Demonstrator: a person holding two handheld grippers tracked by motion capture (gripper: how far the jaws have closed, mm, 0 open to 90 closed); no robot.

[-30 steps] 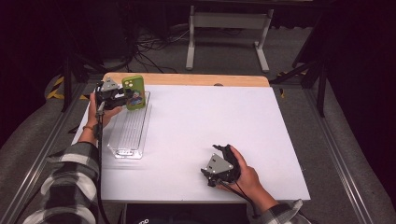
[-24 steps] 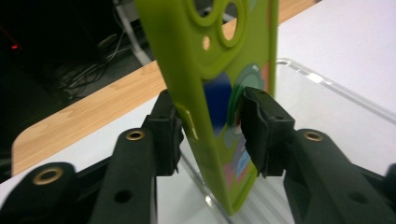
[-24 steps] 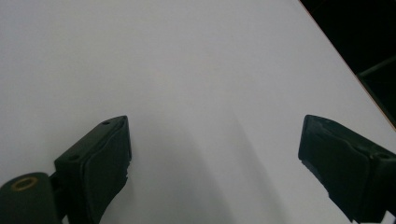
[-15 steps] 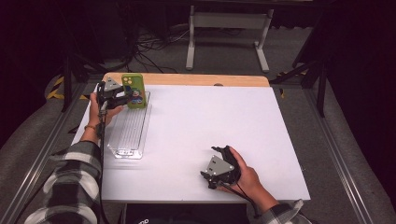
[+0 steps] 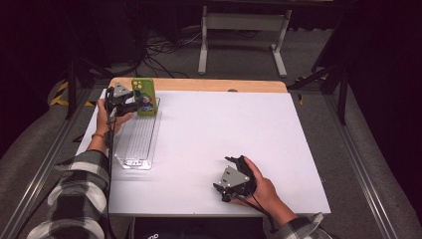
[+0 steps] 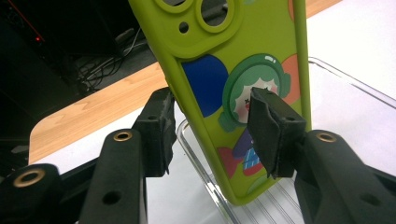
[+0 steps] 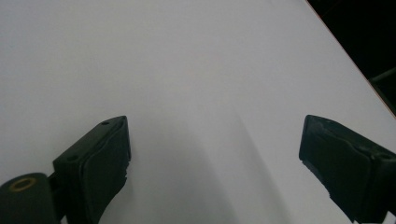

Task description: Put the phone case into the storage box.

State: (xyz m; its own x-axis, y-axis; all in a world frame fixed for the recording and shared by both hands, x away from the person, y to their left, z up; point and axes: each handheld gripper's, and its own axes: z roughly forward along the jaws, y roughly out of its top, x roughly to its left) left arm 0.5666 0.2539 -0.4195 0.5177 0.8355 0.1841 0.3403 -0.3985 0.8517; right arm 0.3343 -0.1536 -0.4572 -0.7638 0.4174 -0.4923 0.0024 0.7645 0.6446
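Note:
A lime-green phone case (image 5: 144, 97) with a cartoon print stands nearly upright at the far end of a clear ribbed plastic tray (image 5: 137, 144) on the table's left side. My left gripper (image 5: 133, 106) holds it from the left. In the left gripper view the case (image 6: 243, 56) sits between the jaws of the left gripper (image 6: 212, 109), one pad on its printed face and the other behind its edge, with its lower end in the tray (image 6: 327, 79). My right gripper (image 5: 224, 172) rests near the front edge, and in its own view the right gripper (image 7: 215, 140) stands wide open over bare table.
The white table top (image 5: 224, 124) has a wooden strip (image 5: 199, 84) along its far edge. Behind it are a white stand (image 5: 239, 30) and cables on a dark floor. Metal rails run along both sides of the table.
The green case has gone from tilted to nearly upright in the left gripper, over the tray's far end. The right hand and gripper have stayed put.

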